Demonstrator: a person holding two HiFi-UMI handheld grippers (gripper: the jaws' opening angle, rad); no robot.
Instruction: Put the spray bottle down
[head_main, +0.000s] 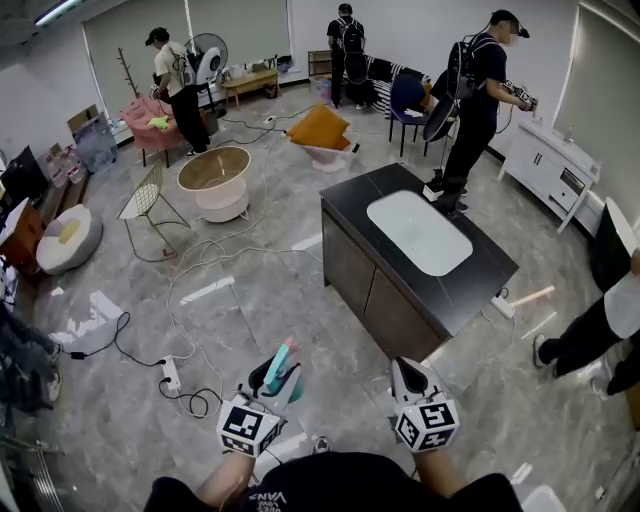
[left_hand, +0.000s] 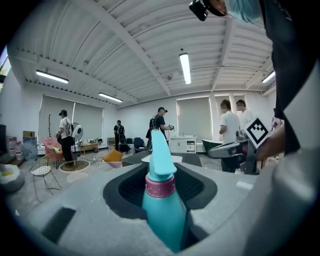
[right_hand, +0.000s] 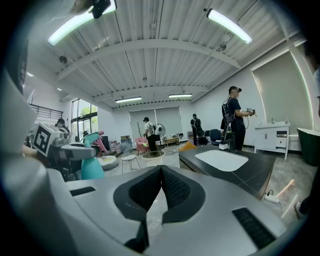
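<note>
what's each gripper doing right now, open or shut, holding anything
Left gripper: shut on the spray bottle.
Right gripper: shut, nothing between its jaws.

- Teal plastic spray bottle (left_hand: 162, 210) with a pink collar and pale teal nozzle head, standing upright.
- Clamped by its body between the left gripper's (head_main: 277, 372) jaws, held in the air.
</note>
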